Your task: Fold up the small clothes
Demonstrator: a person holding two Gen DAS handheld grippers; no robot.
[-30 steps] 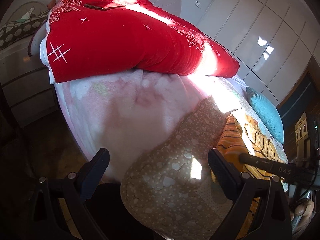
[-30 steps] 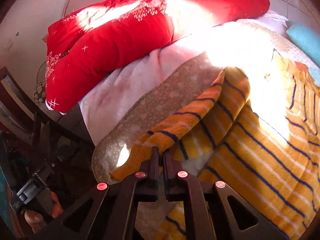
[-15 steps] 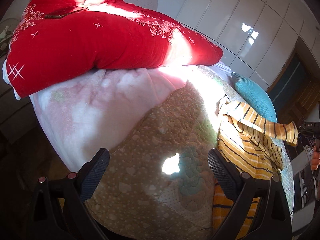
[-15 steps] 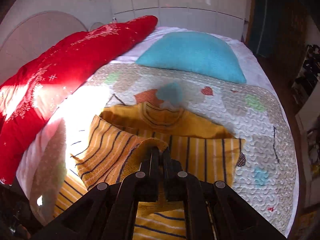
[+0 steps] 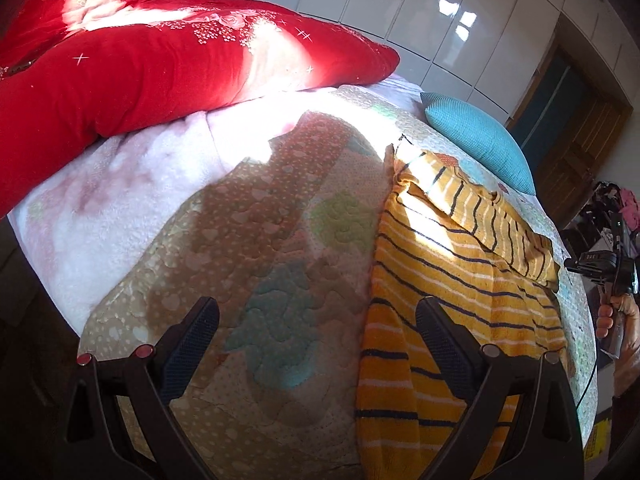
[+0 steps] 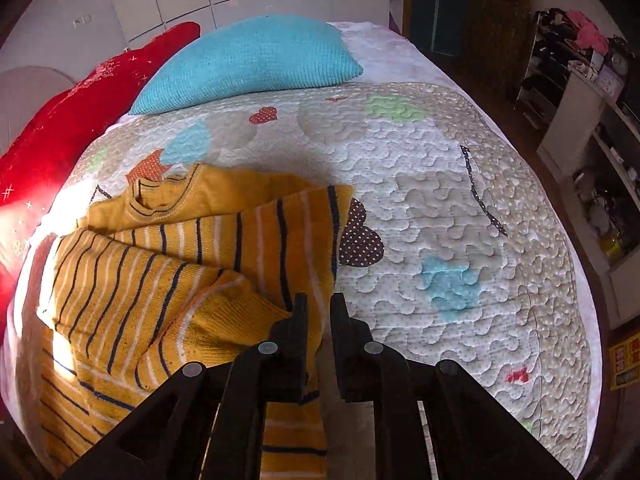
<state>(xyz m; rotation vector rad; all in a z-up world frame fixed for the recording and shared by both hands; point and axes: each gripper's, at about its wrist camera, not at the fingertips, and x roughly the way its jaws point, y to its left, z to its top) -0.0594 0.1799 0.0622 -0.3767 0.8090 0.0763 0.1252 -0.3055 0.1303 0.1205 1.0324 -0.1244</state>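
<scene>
A small orange sweater (image 5: 460, 280) with navy and white stripes lies on the quilted bedspread (image 5: 280, 288). One sleeve is folded across its body (image 6: 132, 280). My left gripper (image 5: 316, 316) is open and empty, hovering over the quilt just left of the sweater. My right gripper (image 6: 318, 308) is nearly closed, its jaws a narrow gap apart, at the sweater's right edge; I cannot see cloth between the fingertips. The right gripper also shows in the left wrist view (image 5: 600, 268), held in a hand at the bed's far side.
A red duvet (image 5: 160, 60) lies along one side of the bed on a pink fleece blanket (image 5: 120, 200). A teal cushion (image 6: 248, 60) sits beyond the sweater. Shelves with clutter (image 6: 592, 160) stand past the bed's right edge.
My right gripper carried the sleeve across the sweater and laid it down; its jaws have parted slightly. My left gripper moved right along the bed, staying open.
</scene>
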